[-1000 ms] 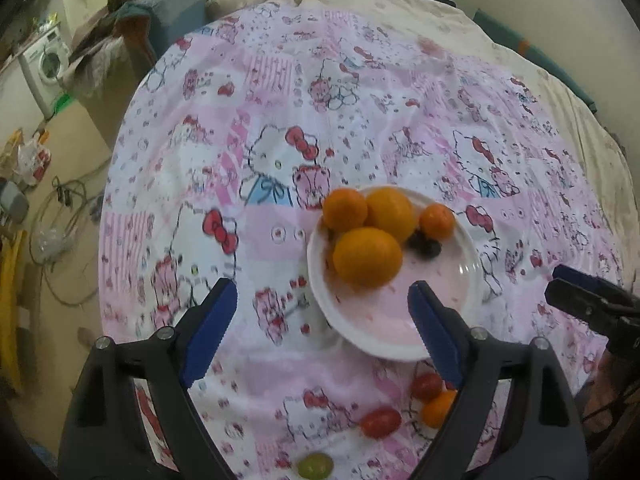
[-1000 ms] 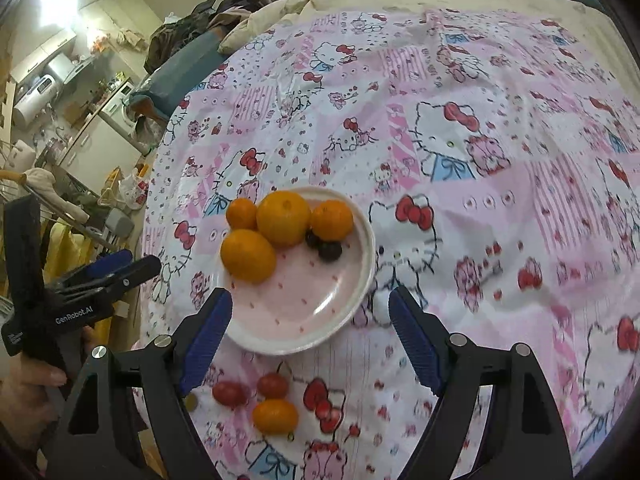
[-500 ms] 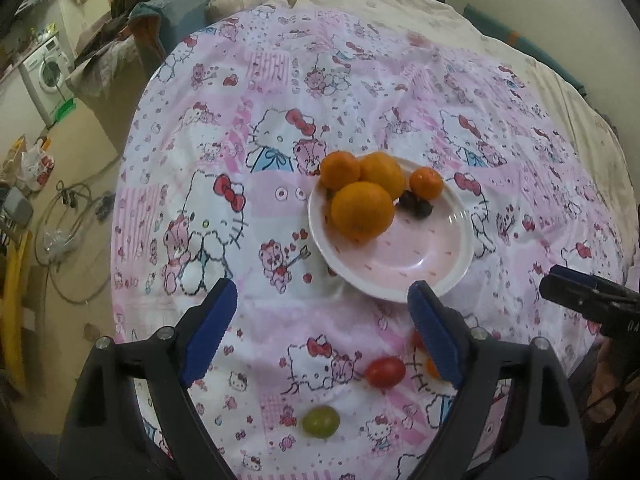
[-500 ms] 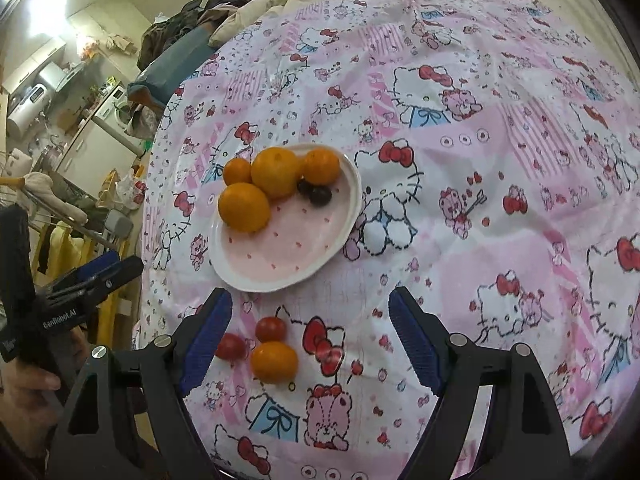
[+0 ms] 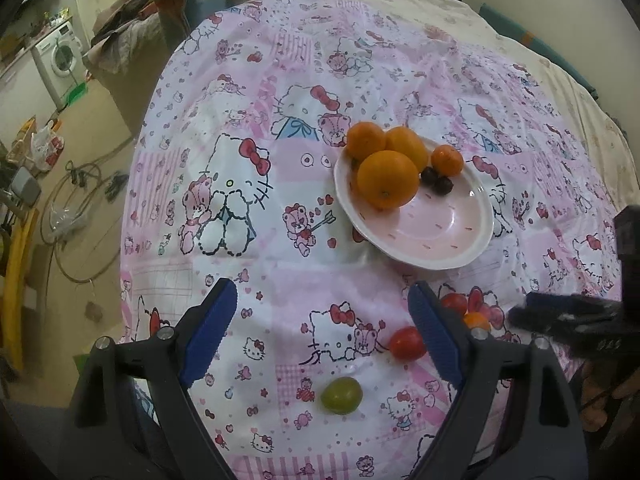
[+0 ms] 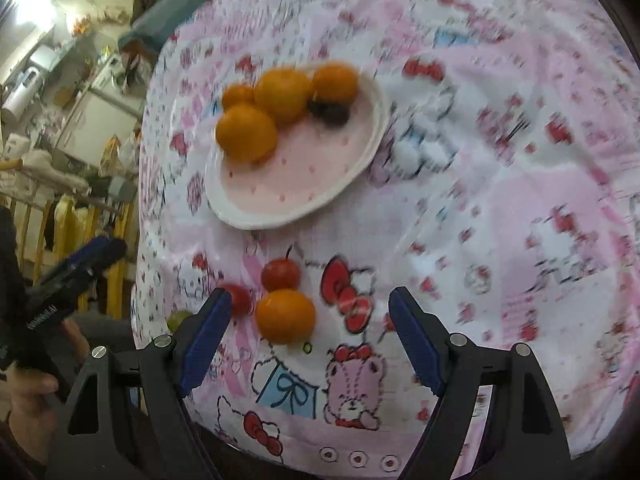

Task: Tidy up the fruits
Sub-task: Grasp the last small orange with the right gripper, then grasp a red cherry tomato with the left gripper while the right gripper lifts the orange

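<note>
Bed with pink cartoon sheet (image 5: 280, 128) carries everything. Pink plate (image 5: 436, 224) sits mid-sheet, holding four oranges (image 5: 387, 179) bunched at its far-left rim plus two dark berries (image 5: 437, 180) touching them. Loose on the sheet near the plate: small orange (image 6: 285, 315), two red tomatoes (image 6: 281, 274), green fruit (image 5: 341, 395). Left gripper (image 5: 320, 332) jaws wide apart, empty. Right gripper (image 6: 310, 330) jaws spread, nothing held; small orange lies between them.

A bed's pink cartoon-cat quilt (image 5: 280, 240) carries a white scalloped plate (image 5: 460, 256); nearer than it lie two red tomatoes (image 5: 407, 343), a small orange (image 6: 285, 315), a green fruit (image 5: 341, 395).
</note>
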`<state>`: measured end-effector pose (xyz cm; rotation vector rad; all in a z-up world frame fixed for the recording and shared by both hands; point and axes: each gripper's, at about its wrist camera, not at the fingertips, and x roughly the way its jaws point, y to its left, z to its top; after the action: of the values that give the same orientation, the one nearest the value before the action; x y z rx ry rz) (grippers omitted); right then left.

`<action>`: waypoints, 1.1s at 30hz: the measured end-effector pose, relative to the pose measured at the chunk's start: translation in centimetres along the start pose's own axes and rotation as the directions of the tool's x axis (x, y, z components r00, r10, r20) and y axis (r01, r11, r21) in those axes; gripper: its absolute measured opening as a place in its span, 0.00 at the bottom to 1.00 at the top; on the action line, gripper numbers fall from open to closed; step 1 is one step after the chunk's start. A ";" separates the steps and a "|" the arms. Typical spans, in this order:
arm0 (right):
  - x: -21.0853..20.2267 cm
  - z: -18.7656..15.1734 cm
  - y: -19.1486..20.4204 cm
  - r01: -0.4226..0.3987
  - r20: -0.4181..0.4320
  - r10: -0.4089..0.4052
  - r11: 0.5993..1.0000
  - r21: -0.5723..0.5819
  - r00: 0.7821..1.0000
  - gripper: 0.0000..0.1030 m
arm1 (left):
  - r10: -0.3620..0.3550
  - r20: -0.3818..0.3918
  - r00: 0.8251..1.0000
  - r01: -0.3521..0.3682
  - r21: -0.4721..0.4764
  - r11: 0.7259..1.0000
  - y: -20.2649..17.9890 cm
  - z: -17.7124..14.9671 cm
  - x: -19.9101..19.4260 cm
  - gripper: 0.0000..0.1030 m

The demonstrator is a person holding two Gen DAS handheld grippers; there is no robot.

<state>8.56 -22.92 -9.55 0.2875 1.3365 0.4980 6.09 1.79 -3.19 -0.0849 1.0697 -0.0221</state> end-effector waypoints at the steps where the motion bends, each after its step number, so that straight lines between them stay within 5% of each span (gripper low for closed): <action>1: 0.7 -0.1 0.4 -0.003 -0.019 0.003 1.000 -0.010 1.000 0.79 | -0.003 -0.002 1.000 0.003 -0.001 1.000 0.0 0.0 0.0 0.83; 13: 5.1 -1.0 3.2 0.082 -0.105 -0.099 0.984 -0.157 0.990 0.46 | -0.034 -0.021 0.999 0.034 -0.012 0.999 -0.4 0.1 0.5 0.83; 21: 3.3 -0.8 2.9 0.056 -0.067 -0.067 0.987 -0.152 0.995 0.44 | -0.020 -0.044 0.999 0.020 -0.015 1.000 -0.5 -0.1 1.1 0.83; 33: -3.4 0.5 -0.6 0.006 0.126 -0.005 1.000 -0.006 0.992 0.44 | -0.058 -0.133 0.989 0.065 0.050 0.997 -3.2 -1.3 3.3 0.83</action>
<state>8.59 -25.09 -6.77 0.3049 1.2124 0.4718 6.58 -1.64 -6.40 -0.0685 1.1975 -0.1139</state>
